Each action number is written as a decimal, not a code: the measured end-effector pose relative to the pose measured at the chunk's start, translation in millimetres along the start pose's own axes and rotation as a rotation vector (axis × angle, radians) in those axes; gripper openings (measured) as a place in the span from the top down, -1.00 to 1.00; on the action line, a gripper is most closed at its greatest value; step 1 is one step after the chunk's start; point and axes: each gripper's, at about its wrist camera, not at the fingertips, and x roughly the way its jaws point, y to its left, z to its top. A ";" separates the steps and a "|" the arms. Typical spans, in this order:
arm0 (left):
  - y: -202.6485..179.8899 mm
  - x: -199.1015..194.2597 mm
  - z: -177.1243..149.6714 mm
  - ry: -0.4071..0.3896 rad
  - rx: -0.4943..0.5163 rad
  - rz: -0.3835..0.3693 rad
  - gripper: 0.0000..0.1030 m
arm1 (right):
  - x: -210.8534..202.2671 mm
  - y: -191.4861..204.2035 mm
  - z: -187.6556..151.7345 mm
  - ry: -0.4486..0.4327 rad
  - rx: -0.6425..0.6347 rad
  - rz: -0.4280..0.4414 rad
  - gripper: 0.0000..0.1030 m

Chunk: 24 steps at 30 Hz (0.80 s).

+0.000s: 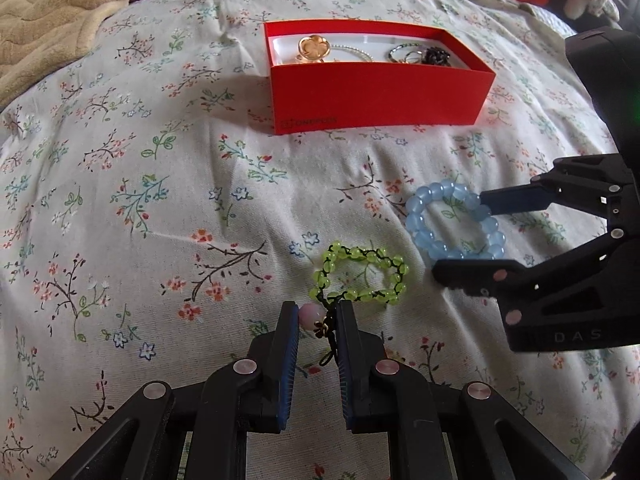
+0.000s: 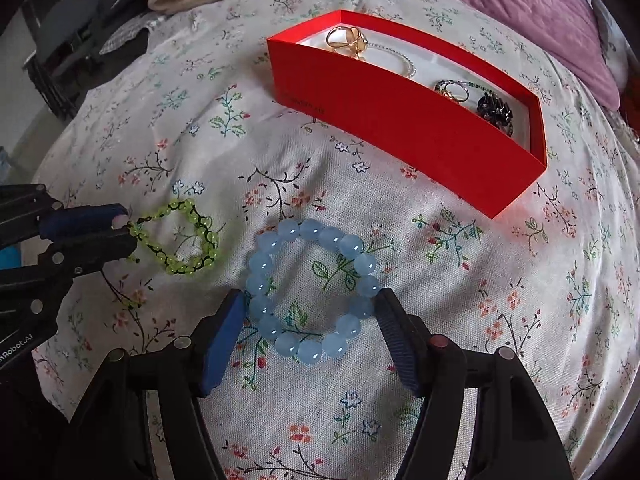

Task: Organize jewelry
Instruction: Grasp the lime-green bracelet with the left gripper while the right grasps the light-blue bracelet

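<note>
Lying on the flowered bedspread (image 1: 160, 208), the green bracelet (image 1: 360, 276) sits in front of the red box (image 1: 380, 96), well apart from it. Its cord end, with a pink bead (image 1: 311, 314) and a small dark charm, runs back between the pads of the left tongs (image 1: 318, 312). These tongs stand narrow, pressed onto the bead and cord; the loop of green beads still rests on the cloth.

The blue bracelet (image 2: 314, 292) lies flat just beside the green one, not touching it. The right tongs (image 2: 310, 308) straddle it, one finger on each outer side of the ring. The jaws stand at a middling width. In the right wrist view the right-hand pad appears to meet the beads, while the left-hand pad shows a thin gap; whether the ring is truly gripped cannot be told. In the left wrist view the same tongs (image 1: 460, 236) reach in from the right edge, with the bracelet between their fingers.

The red box is open at the top and has a white lining. It holds a gold flower-shaped piece (image 1: 313, 49) at one end, a fine pale beaded strand beside it, several rings (image 2: 454, 90) near the middle, and a black cluster piece (image 2: 496, 112) at the other end.

Behind the box lie a purple cover (image 2: 500, 4) and a beige blanket (image 1: 52, 12).
</note>
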 end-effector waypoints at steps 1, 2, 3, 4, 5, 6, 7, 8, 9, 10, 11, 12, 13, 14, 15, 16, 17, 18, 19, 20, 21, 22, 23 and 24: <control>1.0 -0.7 0.4 -0.002 -0.003 0.000 0.75 | -0.7 1.0 0.9 -0.005 -0.007 -0.003 -0.01; 1.9 -1.6 0.9 -0.005 -0.006 0.000 0.75 | -2.1 1.7 1.3 -0.010 -0.015 -0.002 0.23; 2.8 -3.2 1.2 -0.008 -0.008 -0.001 0.75 | -3.4 1.5 1.5 -0.012 -0.022 0.000 0.32; 3.4 -4.2 2.0 -0.012 -0.010 -0.002 0.75 | -3.9 2.4 1.9 -0.013 -0.026 0.005 0.42; 4.0 -5.6 2.9 -0.015 -0.013 -0.002 0.75 | -4.4 3.0 1.8 -0.013 -0.029 0.007 0.48; 4.3 -6.9 3.6 -0.018 -0.017 -0.004 0.75 | -5.5 2.8 0.7 -0.015 -0.034 0.007 0.50; 4.5 -8.0 4.3 -0.021 -0.019 -0.005 0.75 | -5.8 4.1 0.8 -0.017 -0.037 0.002 0.50; 4.5 -9.1 4.8 -0.023 -0.020 -0.005 0.75 | -6.3 5.0 0.8 -0.019 -0.038 0.000 0.50; 4.4 -10.1 5.1 -0.026 -0.020 -0.005 0.75 | -7.0 5.0 0.5 -0.020 -0.037 0.000 0.50; 4.1 -10.8 5.6 -0.028 -0.019 -0.004 0.75 | -7.9 4.8 -0.9 -0.021 -0.035 0.001 0.50; 4.2 -11.6 6.1 -0.030 -0.020 -0.003 0.75 | -8.7 4.8 -0.8 -0.021 -0.034 0.003 0.50; 4.0 -12.5 6.5 -0.032 -0.022 -0.003 0.75 | -9.9 5.0 -1.1 -0.022 -0.034 0.005 0.50; 4.3 -13.7 7.0 -0.034 -0.023 -0.004 0.75 | -11.4 4.7 -1.3 -0.024 -0.033 0.008 0.50; 4.5 -15.2 7.8 -0.037 -0.024 -0.005 0.75 | -13.5 3.3 -2.4 -0.025 -0.028 0.014 0.50; 4.7 -17.2 8.8 -0.043 -0.025 -0.005 0.75 | -15.5 2.4 -2.4 -0.027 -0.022 0.022 0.50; 4.9 -19.2 10.0 -0.048 -0.025 -0.006 0.75 | -17.2 2.5 -2.1 -0.030 -0.017 0.029 0.50; 5.1 -21.7 11.7 -0.054 -0.025 -0.006 0.75 | -19.7 1.8 -2.2 -0.034 -0.014 0.033 0.50; 5.8 -23.9 13.9 -0.061 -0.025 -0.007 0.75 | -22.4 1.4 -1.8 -0.039 -0.014 0.035 0.50; 5.8 -26.6 16.0 -0.069 -0.026 -0.006 0.75 | -25.6 0.8 -2.0 -0.044 -0.012 0.036 0.50; 5.9 -29.1 18.0 -0.077 -0.026 -0.007 0.75 | -28.2 0.5 -1.2 -0.050 -0.009 0.039 0.86; 5.8 -32.2 20.4 -0.086 -0.027 -0.006 0.75 | -30.5 0.5 0.3 -0.051 -0.007 0.051 0.98; 5.9 -34.9 22.6 -0.094 -0.028 -0.007 0.75 | -33.4 -0.2 1.8 -0.056 0.000 0.057 1.00; 6.0 -37.6 25.2 -0.102 -0.028 -0.007 0.75 | -36.4 -0.6 3.7 -0.062 0.007 0.062 1.00; 6.1 -40.3 27.9 -0.110 -0.029 -0.007 0.75 | -39.8 -0.7 5.4 -0.070 0.008 0.063 1.00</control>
